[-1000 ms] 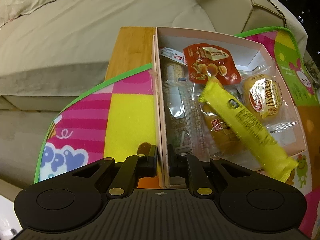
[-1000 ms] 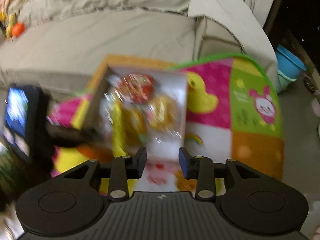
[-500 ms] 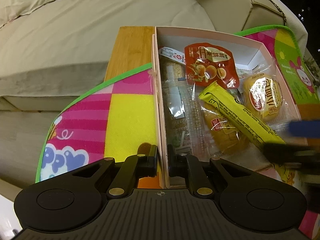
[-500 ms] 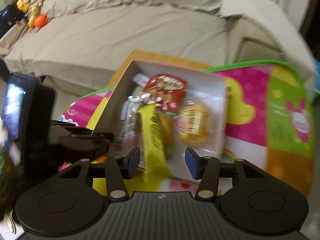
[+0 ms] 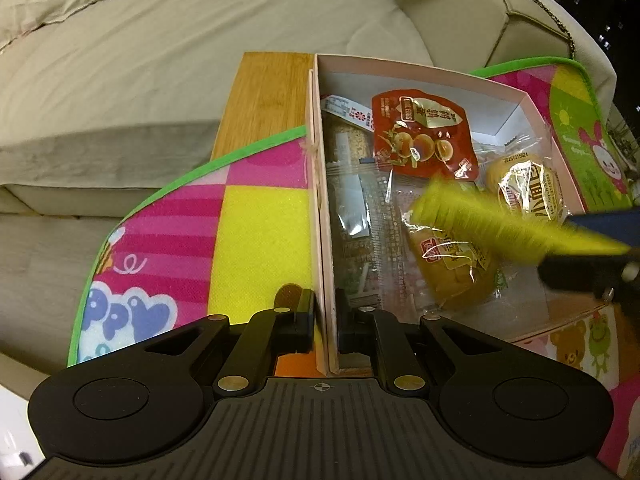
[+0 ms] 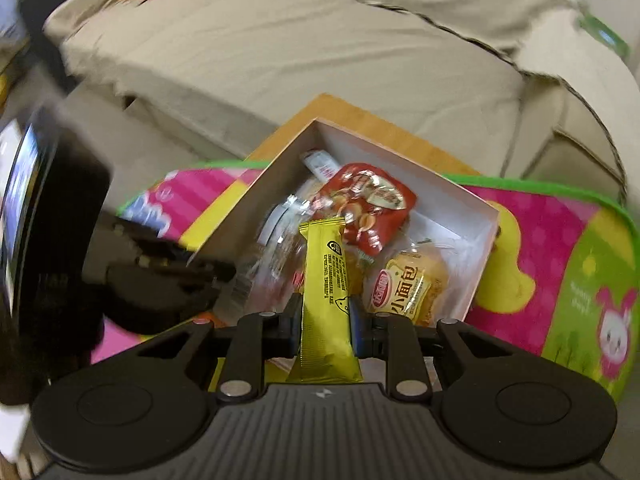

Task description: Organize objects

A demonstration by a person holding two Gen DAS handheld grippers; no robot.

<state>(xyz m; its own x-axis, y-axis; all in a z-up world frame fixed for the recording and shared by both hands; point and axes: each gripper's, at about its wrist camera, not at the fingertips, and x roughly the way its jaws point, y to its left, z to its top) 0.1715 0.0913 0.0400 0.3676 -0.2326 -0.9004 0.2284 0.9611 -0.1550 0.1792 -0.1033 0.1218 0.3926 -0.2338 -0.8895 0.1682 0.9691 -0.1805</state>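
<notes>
A pale pink open box (image 5: 320, 184) (image 6: 486, 248) holds snack packs: a red pouch (image 5: 424, 136) (image 6: 368, 208), two small bread packs (image 5: 532, 190) (image 6: 404, 292), and clear wrappers. My left gripper (image 5: 325, 316) is shut on the box's left wall, one finger on each side. My right gripper (image 6: 325, 322) is shut on a long yellow snack bar (image 6: 325, 300), which shows blurred over the box in the left wrist view (image 5: 480, 220). The right gripper enters that view at the right edge (image 5: 592, 252).
The box sits on a colourful cartoon mat (image 5: 256, 220) (image 6: 560, 272) over a wooden table (image 5: 264, 96). A beige sofa (image 5: 180, 48) (image 6: 320, 48) stands close behind. The left gripper's body (image 6: 60, 260) shows at the left of the right wrist view.
My right gripper came down to the box and closed on the yellow snack bar, which has swung and lifted at its near end. My left gripper kept its hold on the box wall.
</notes>
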